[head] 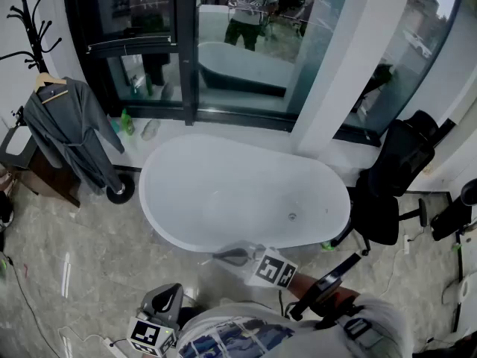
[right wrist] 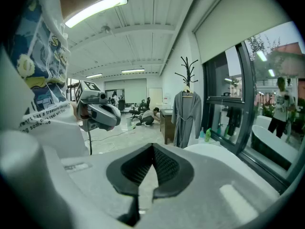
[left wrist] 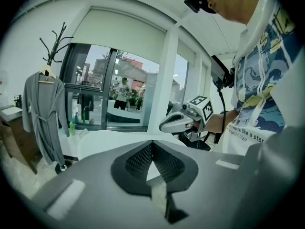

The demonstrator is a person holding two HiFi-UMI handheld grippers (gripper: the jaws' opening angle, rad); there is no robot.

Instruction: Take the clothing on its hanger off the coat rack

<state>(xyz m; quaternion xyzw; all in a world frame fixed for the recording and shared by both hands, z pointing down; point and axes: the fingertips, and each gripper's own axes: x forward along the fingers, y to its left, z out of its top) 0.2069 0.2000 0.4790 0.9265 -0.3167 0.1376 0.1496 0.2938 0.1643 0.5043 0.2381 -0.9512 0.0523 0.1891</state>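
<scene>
As I judge it, the approach has not begun. My left gripper (left wrist: 152,142) and right gripper (right wrist: 153,146) both have their jaws together on nothing, on the near side of the bathtub (head: 160,162). The grey robe (head: 71,133) on its wooden hanger (head: 51,89) hangs from the coat rack (head: 30,21), well apart, past the tub's left end. Next I'd walk over and part my jaws for the hanger. Which peg its hook sits on is too small to tell.
</scene>
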